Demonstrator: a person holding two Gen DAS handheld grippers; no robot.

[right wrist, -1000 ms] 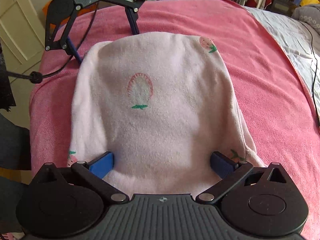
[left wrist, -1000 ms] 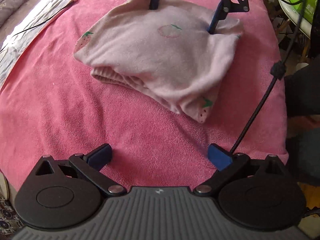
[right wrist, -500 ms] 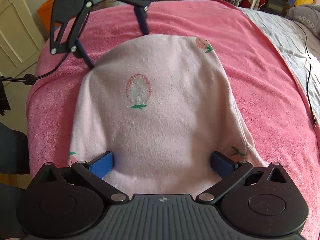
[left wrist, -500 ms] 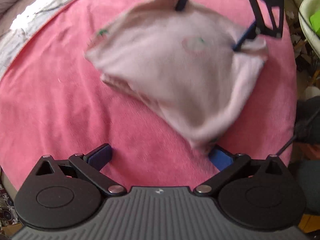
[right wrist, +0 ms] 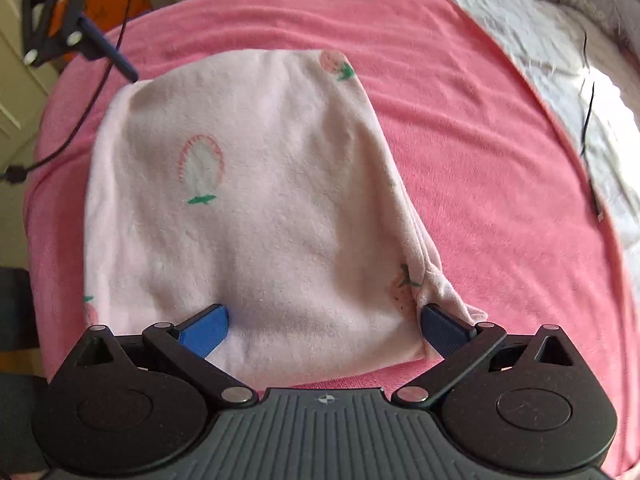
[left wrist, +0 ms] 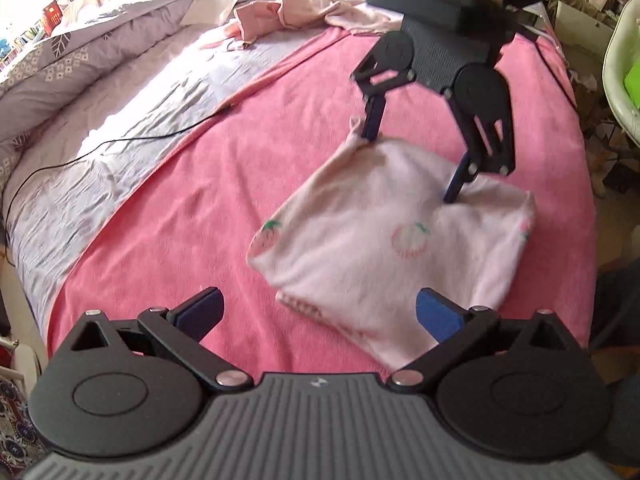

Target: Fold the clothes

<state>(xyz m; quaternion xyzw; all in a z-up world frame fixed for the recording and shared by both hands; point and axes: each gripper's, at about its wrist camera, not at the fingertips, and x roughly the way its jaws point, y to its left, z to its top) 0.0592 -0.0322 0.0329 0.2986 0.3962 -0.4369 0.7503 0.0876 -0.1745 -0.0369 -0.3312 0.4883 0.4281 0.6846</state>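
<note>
A folded pale pink garment (left wrist: pixel 392 248) with strawberry prints lies on the pink blanket (left wrist: pixel 224 200). My left gripper (left wrist: pixel 320 316) is open at the garment's near edge, its right finger (left wrist: pixel 438 318) over the garment's corner. My right gripper (left wrist: pixel 414 156) is open on the opposite side, both fingertips touching the cloth's far edge. In the right wrist view the garment (right wrist: pixel 248 200) fills the middle and the right gripper (right wrist: pixel 324 330) stands open, its fingers spread across the cloth's near edge. One left gripper finger (right wrist: pixel 108 54) shows at the top left.
A grey sheet (left wrist: pixel 132 120) with a black cable (left wrist: pixel 120 142) borders the blanket on the left, beside a quilt (left wrist: pixel 80 36). More pink clothes (left wrist: pixel 288 12) lie at the far end. A pale chair (left wrist: pixel 624 52) stands at the right. A cream cupboard (right wrist: pixel 16 80) is past the bed's edge.
My left gripper has closed in on the garment's near corner and tilted up, so more of the bed shows. The right gripper stays open on the cloth's edge.
</note>
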